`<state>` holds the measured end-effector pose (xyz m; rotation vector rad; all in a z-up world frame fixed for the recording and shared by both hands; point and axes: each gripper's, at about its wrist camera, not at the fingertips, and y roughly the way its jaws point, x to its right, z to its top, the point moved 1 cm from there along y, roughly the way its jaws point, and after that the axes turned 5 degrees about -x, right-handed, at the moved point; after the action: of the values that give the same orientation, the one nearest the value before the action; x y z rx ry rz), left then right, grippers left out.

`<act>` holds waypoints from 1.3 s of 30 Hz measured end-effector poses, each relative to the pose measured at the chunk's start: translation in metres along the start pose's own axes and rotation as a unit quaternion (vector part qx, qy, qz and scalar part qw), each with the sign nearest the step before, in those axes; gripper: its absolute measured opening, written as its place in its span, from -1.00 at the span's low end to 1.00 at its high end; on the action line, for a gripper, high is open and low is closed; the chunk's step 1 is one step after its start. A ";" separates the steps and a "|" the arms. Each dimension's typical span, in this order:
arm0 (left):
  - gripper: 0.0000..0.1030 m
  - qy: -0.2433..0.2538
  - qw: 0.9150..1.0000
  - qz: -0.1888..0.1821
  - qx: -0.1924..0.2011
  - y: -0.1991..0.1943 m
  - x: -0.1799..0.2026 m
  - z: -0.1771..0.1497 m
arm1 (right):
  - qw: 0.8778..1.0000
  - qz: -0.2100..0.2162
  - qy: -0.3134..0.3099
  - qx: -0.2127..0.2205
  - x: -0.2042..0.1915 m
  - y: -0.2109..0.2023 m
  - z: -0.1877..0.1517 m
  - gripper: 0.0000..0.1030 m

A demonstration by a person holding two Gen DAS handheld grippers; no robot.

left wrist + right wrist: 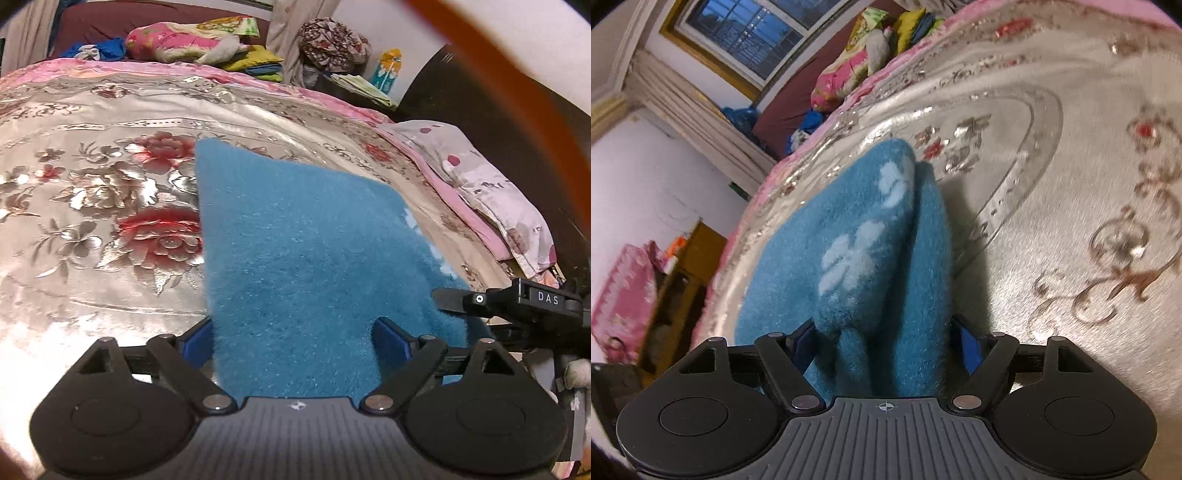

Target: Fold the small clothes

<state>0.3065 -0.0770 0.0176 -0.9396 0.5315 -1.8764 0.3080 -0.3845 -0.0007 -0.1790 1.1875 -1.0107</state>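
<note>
Both tongs, left tongs and right tongs, spread wide around blue fleece on the bed; its doubled edge toward 12 o'clock could spring open unpressed.

The black two-finger left gripper is held with jaws spread wide; the black right gripper is likewise parted, tilted downward.

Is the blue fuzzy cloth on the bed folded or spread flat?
Folded: in the right wrist view the blue cloth shows one layer doubled over another, with a crease between them.
</note>
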 end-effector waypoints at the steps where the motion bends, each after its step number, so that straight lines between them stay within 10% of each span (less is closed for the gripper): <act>1: 0.85 -0.001 1.000 -0.003 0.001 0.001 0.000 0.000 | 1.000 0.009 0.005 0.000 0.002 0.002 0.001 0.47; 28: 0.76 0.011 0.998 -0.056 0.017 -0.081 0.035 -0.047 | 0.998 0.054 -0.006 -0.016 -0.045 -0.044 -0.050 0.02; 39: 0.75 0.041 0.999 -0.019 -0.007 -0.079 0.048 -0.086 | 1.000 0.017 -0.009 -0.018 -0.038 -0.057 -0.093 0.02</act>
<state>0.1821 -0.0847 0.0380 -0.8902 0.5805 -1.9552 0.1987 -0.3547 0.0210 -0.1951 1.1896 -0.9575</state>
